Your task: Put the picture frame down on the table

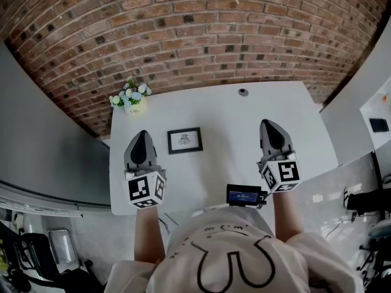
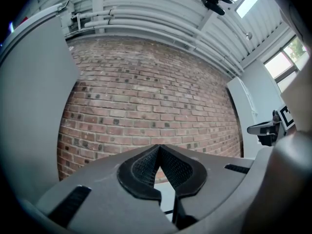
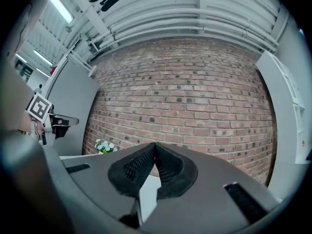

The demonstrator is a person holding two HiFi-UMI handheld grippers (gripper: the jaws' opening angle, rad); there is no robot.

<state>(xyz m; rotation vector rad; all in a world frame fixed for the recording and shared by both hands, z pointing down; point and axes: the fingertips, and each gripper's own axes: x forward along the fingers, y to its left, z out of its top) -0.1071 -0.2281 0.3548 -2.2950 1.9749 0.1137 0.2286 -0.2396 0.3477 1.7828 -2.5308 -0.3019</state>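
Note:
The picture frame (image 1: 184, 140), black with a white mat and a small drawing, lies flat on the white table (image 1: 232, 121) between my two grippers. My left gripper (image 1: 142, 134) hovers just to the frame's left, shut, with nothing between its pads. In the left gripper view the left gripper (image 2: 158, 148) points level at the brick wall. My right gripper (image 1: 267, 124) hovers well to the frame's right, also shut and empty. The right gripper view likewise shows the right gripper (image 3: 155, 145) aimed at the wall. Neither gripper touches the frame.
A small pot of white flowers (image 1: 131, 97) stands at the table's far left corner, also visible as the flowers (image 3: 103, 146) in the right gripper view. A small dark round thing (image 1: 243, 92) sits near the far edge. A black device (image 1: 244, 195) is at the near edge.

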